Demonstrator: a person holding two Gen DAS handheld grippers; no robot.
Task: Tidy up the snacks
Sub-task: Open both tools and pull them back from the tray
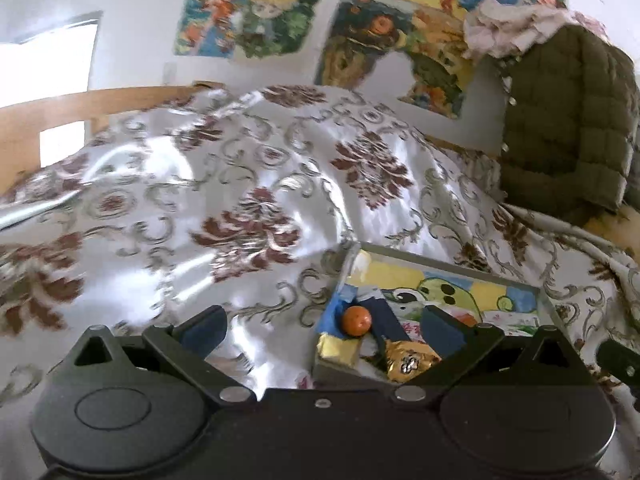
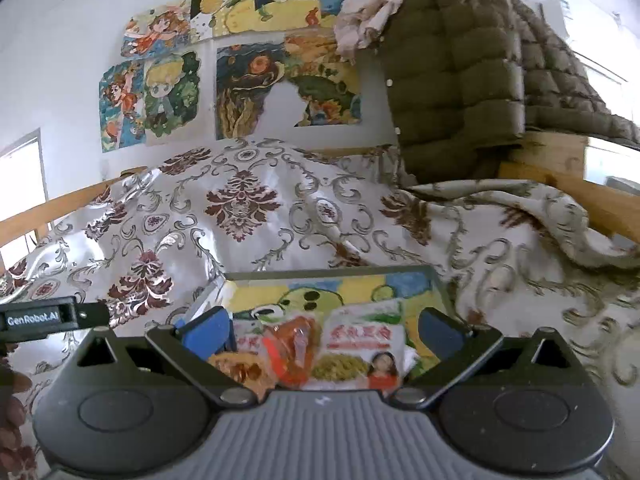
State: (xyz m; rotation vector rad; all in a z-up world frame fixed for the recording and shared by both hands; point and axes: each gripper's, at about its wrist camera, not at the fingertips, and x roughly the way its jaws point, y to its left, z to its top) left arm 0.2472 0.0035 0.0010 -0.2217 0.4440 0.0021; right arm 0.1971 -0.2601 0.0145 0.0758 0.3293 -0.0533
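A shallow box (image 1: 540, 292) with a painted frog lining lies on the patterned bedspread (image 1: 240, 184). In the left wrist view it holds an orange ball snack (image 1: 356, 321), a gold-wrapped piece (image 1: 338, 353) and a gold packet (image 1: 410, 362). My left gripper (image 1: 320, 328) is open and empty over the box's left edge. In the right wrist view the box (image 2: 436, 280) holds a white snack bag (image 2: 360, 344), an orange wrapped snack (image 2: 296, 350) and a golden packet (image 2: 240, 370). My right gripper (image 2: 324, 330) is open above them, holding nothing.
An olive quilted jacket (image 2: 452, 80) hangs at the right over a wooden bed frame (image 2: 560, 168). Paintings (image 2: 240, 88) cover the white wall behind. The left gripper's body (image 2: 40, 318) shows at the left edge of the right wrist view.
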